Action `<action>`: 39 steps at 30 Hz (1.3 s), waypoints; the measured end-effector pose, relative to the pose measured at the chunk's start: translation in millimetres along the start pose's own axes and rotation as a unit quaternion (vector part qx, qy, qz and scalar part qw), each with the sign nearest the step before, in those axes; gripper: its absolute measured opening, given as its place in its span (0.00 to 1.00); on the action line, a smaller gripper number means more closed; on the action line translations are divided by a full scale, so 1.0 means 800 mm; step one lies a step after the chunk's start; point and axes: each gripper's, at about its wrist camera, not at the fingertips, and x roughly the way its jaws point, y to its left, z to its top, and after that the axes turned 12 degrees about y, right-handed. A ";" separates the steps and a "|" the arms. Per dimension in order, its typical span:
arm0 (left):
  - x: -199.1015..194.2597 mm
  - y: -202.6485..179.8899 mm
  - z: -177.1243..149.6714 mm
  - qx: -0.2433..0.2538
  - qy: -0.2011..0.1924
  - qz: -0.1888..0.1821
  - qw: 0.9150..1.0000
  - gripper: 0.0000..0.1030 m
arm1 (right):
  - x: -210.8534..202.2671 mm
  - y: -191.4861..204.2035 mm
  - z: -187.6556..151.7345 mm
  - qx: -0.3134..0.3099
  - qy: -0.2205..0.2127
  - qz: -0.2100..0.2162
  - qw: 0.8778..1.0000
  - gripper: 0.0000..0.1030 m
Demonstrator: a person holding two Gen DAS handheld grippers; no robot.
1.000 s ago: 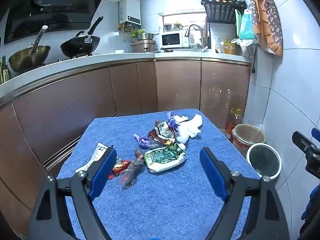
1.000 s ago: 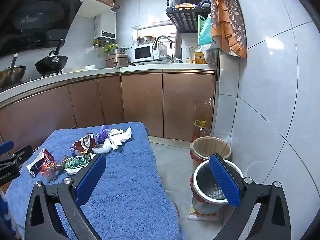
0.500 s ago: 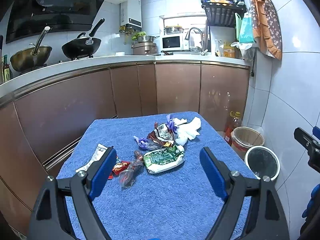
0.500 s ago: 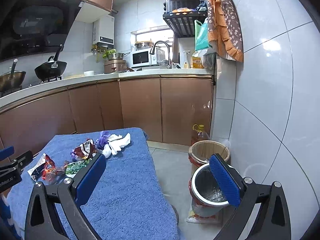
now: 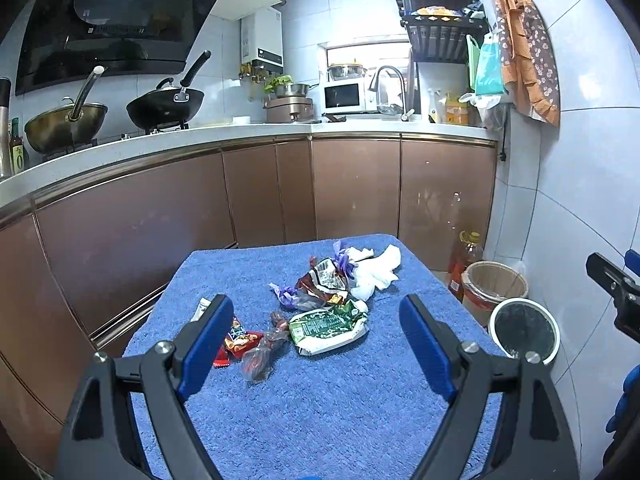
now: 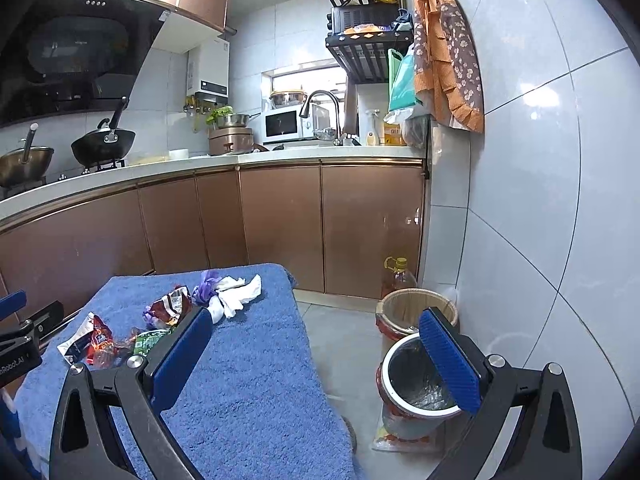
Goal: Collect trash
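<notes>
Several pieces of trash lie on a blue towel-covered table [image 5: 320, 408]: a green packet [image 5: 326, 326], a brown wrapper [image 5: 324, 278], crumpled white tissue [image 5: 378, 268], a purple wrapper [image 5: 286, 294], a red wrapper [image 5: 240, 340] and a clear plastic bag [image 5: 264, 354]. My left gripper [image 5: 316, 344] hangs open above the table's near half, short of the pile. My right gripper [image 6: 316, 350] is open too, over the table's right edge, with the tissue [image 6: 240, 292] far ahead on its left. A white-rimmed bin [image 6: 420, 384] with a liner stands on the floor to the right.
A second, wooden-looking bin [image 6: 416, 308] and an oil bottle [image 6: 398, 276] stand behind the white bin by the tiled wall. Brown cabinets [image 5: 356, 188] and a counter with woks and a microwave run behind the table. The other gripper's tip [image 5: 612, 280] shows at the far right.
Both grippers have risen and pulled back a little, so the table and trash sit lower and smaller in view. Nothing on the table has moved.
</notes>
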 end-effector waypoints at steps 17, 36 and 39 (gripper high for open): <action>-0.003 0.003 0.006 -0.006 -0.015 0.000 1.000 0.82 | -0.003 0.007 0.006 -0.007 0.005 -0.008 1.000 1.00; 0.024 0.018 0.021 -0.008 -0.009 -0.013 1.000 0.82 | 0.012 -0.005 0.024 0.028 -0.003 0.002 1.000 1.00; 0.036 0.022 0.023 -0.006 -0.001 -0.017 1.000 0.82 | 0.018 -0.005 0.029 0.026 -0.004 0.006 1.000 1.00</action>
